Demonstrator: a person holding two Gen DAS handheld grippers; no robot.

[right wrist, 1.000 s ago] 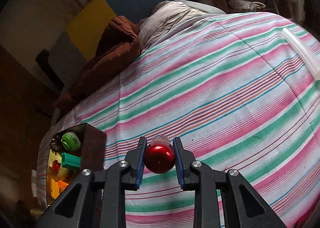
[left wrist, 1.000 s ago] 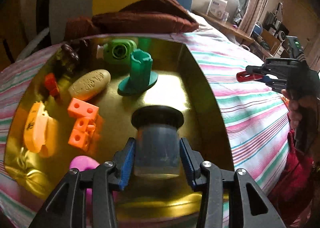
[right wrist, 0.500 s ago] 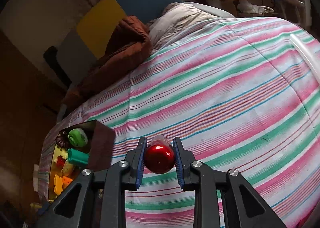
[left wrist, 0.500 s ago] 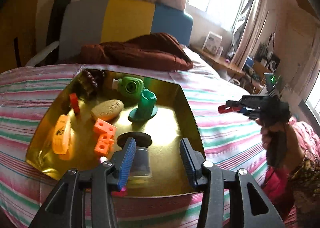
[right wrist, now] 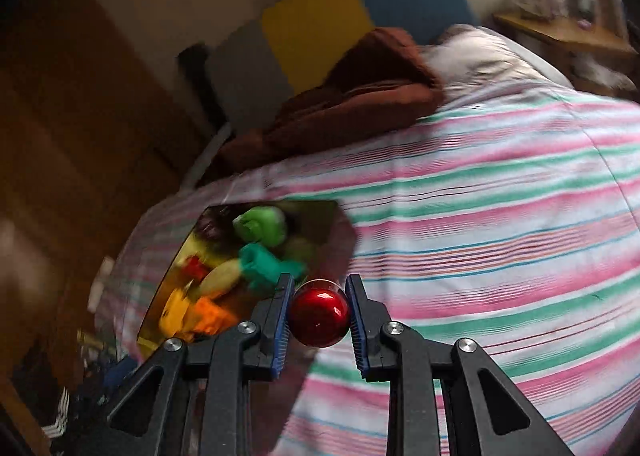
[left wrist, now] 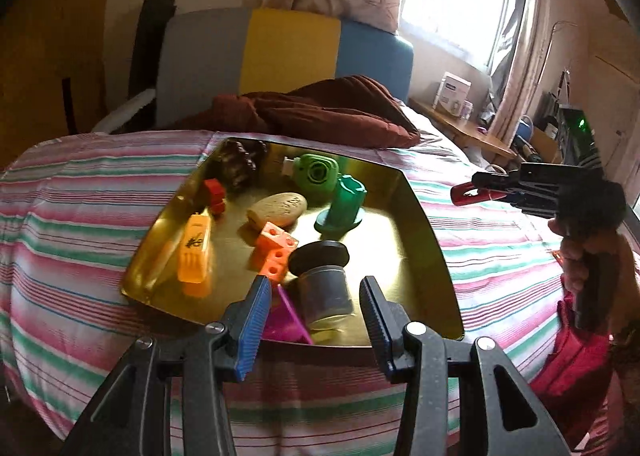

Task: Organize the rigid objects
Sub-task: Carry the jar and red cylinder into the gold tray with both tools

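— Left wrist view first: what sits in your gold tray (left wrist: 420, 224)?

— A jar (left wrist: 322, 282) with a black lid, orange blocks (left wrist: 274, 252), a teal piece (left wrist: 344, 208), a green toy (left wrist: 316, 176), a stone (left wrist: 278, 210), and a pink item (left wrist: 286, 316) at the near edge.

— And your jaws?

— Your left gripper (left wrist: 314, 322) is spread wide, empty, just short of the jar. Your right gripper (right wrist: 318, 318) clamps a red ball (right wrist: 319, 318).

— Anything one view adds?

— The right wrist view, blurred, puts the ball beside the tray's near corner, over the striped bedspread (right wrist: 500, 216).
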